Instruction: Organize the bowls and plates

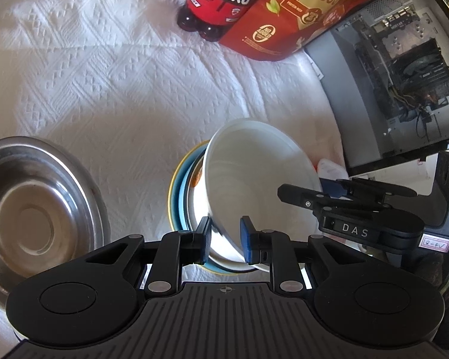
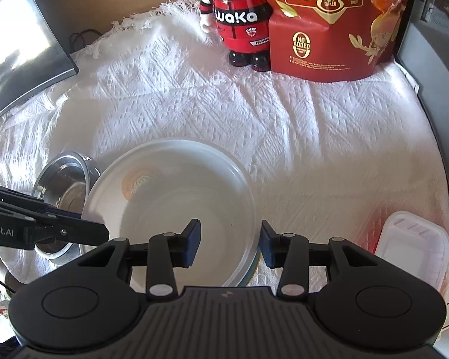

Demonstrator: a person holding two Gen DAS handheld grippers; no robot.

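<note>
Bowl rim is the whole story right now: the white bowl sits tilted on a stack of a blue plate with a yellow-edged one under it, and both grippers are working its near edge from opposite sides. Left gripper has its two blue pads either side of the bowl wall, one pad outside and one inside, and they look closed down on the rim, so I'd call that a pinch. Right gripper straddles the rim on the other side, jaws spread, with a clear gap at the pad inside the bowl, so it isn't gripping anything. The bowl is round, so no long axis to worry about; what matters is that it leans up toward the left gripper, and that one already has contact, so I'd guess it does the lifting or levelling. As for materials, the bowl is smooth glossy ceramic with a faint orange print inside, probably slippery on a thin rim. The steel bowl sits apart to the left, shiny with a wide flat lip and a ringed bottom. Everything rests on a white woven cloth with a raised diamond pattern. A clear plastic tub sits upside down near the right edge.
</note>
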